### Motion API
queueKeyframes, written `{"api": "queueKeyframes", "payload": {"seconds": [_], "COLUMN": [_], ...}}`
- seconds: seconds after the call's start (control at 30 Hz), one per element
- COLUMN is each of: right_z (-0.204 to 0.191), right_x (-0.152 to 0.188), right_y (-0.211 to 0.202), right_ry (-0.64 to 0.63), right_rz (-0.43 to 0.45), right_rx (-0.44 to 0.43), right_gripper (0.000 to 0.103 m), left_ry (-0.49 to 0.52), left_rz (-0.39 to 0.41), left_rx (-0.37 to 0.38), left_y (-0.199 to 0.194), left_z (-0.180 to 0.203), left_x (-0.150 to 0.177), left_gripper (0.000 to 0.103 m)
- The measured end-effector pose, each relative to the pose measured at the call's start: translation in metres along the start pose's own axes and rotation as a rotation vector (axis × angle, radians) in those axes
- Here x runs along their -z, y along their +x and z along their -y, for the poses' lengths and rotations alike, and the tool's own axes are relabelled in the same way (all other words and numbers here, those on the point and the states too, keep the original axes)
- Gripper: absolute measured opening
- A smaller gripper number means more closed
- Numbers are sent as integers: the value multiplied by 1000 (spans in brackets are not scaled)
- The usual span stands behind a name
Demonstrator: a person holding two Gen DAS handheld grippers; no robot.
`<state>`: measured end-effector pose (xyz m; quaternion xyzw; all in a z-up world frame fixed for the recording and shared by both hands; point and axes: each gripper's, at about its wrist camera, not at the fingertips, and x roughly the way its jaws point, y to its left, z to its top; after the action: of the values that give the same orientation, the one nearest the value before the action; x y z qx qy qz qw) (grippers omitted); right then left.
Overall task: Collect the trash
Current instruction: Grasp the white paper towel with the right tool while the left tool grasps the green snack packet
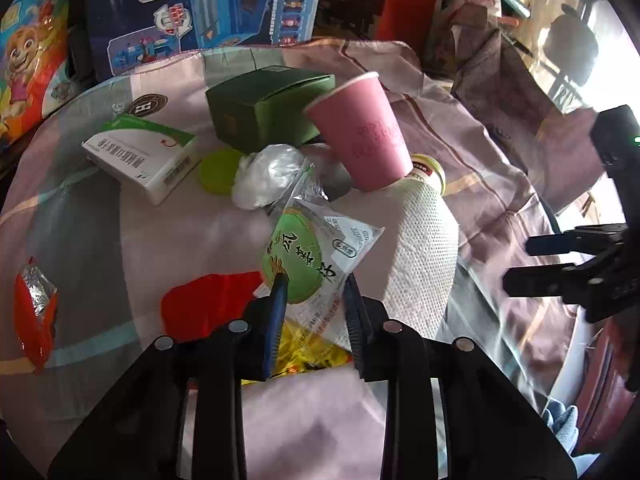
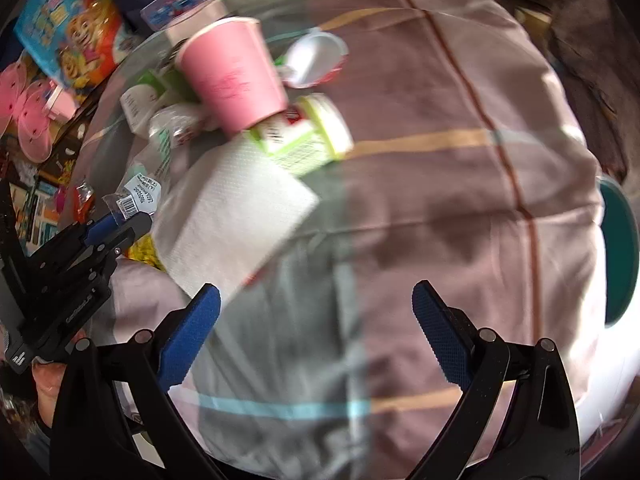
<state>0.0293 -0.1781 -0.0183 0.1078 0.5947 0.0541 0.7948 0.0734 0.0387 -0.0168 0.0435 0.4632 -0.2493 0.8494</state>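
Left tool point(image 1: 314, 280) clenched on the wrapper point(image 1: 316, 252), mid-table point(image 2: 440, 120) atop the trash. Right tool point(image 2: 316, 304) released, empty. Wrapper judged light, limp, slippery film: hold at its crimped edge.

A round table point(image 1: 500, 216) under a pinkish striped cloth point(image 2: 440, 160) fills the near scene, with colourful cartoon toy boxes point(image 1: 200, 4) at the far left and strong daylight from the right.
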Motion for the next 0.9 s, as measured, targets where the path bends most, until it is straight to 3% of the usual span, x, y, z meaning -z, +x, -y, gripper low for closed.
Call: {"api": "queueKeyframes", "payload": {"seconds": [0.2,0.43,0.5,0.57,0.67,0.9], "right_z": [-38,-46,-48,-50,-51,-40], "right_x": [-15,-23,-21,-20,-16,0], "right_y": [23,51,53,55,49,20], "right_ry": [-60,-60,-82,-83,-102,-144], "right_rz": [21,34,33,13,29,51], "right_rx": [9,55,54,31,45,44], "right_gripper": [93,92,73,30,7,4], "left_ry": [-14,-24,-20,-9,-7,-9], "left_rz": [1,-6,-10,-10,-15,1], "left_rx": [4,1,-7,-33,-44,-77], "left_y": [-9,-5,-3,-3,-3,-8], "left_z": [-19,-28,-29,-30,-32,-32], "left_x": [6,10,12,14,14,12], "left_gripper": [25,26,33,44,48,71]}}
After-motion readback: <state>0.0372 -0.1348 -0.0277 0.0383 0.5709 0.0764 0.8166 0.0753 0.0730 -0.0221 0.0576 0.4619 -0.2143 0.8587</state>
